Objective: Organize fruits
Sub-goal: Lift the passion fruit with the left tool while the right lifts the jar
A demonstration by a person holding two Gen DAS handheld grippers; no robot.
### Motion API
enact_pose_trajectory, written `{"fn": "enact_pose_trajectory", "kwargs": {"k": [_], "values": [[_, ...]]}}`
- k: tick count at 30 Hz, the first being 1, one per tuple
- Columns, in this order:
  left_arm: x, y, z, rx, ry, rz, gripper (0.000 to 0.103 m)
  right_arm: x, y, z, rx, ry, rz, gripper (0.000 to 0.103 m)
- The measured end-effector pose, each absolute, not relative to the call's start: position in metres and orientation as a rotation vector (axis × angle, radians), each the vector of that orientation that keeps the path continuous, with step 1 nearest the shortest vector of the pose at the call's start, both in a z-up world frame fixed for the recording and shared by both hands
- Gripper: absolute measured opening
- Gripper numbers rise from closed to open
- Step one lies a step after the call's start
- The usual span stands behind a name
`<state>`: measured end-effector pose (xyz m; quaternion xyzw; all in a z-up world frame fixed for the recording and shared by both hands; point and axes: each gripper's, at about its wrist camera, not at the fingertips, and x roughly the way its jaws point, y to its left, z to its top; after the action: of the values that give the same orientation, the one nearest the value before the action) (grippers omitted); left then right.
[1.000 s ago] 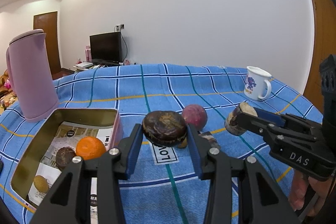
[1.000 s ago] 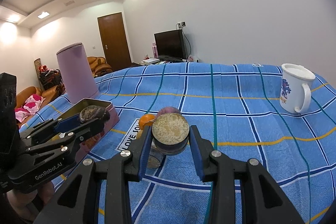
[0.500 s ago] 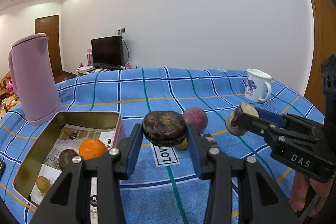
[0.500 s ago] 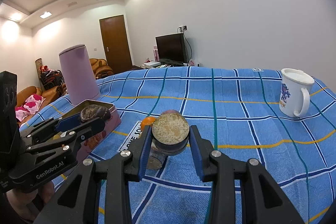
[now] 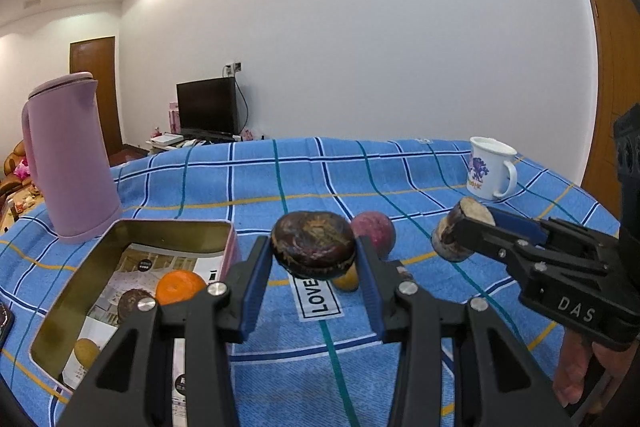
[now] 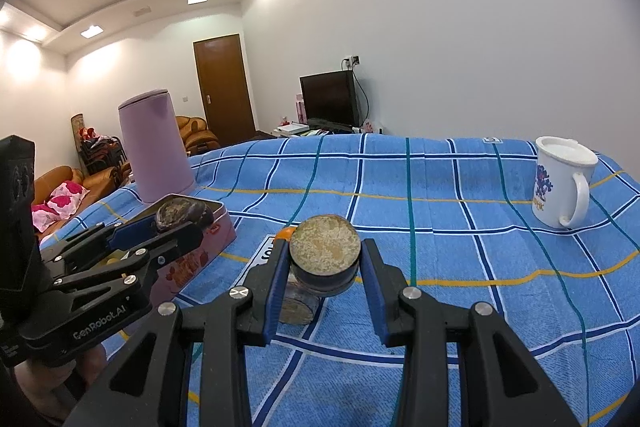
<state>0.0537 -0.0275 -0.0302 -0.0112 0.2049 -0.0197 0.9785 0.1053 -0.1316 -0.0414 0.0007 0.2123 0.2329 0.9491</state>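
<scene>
Fruits: your left gripper [image 5: 314, 259] clamps a dark wrinkled fruit [image 5: 313, 244] above the blue cloth [image 5: 400, 187] beside the tin [image 5: 168, 227]; your right gripper [image 6: 325, 269] pinches a cut-faced fruit [image 6: 325, 250].

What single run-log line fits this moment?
left tool: shut on dark fruit | right tool: shut on cut fruit | tin: holds orange

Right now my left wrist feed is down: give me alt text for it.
The left hand-held gripper grips a dark brown fruit above the blue checked cloth, right of an open tin holding an orange. At right, the right hand-held gripper grips a cut-faced fruit.
</scene>
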Motion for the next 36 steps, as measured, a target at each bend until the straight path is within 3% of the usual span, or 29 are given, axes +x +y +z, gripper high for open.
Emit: {"fn": "enact_pose_trajectory", "kwargs": {"k": [36], "values": [[0.042,-0.028,-0.025,-0.007,0.35,0.0,0.044,0.078,-0.122,-0.035,-0.039,0.337,0.469,0.038]]}}
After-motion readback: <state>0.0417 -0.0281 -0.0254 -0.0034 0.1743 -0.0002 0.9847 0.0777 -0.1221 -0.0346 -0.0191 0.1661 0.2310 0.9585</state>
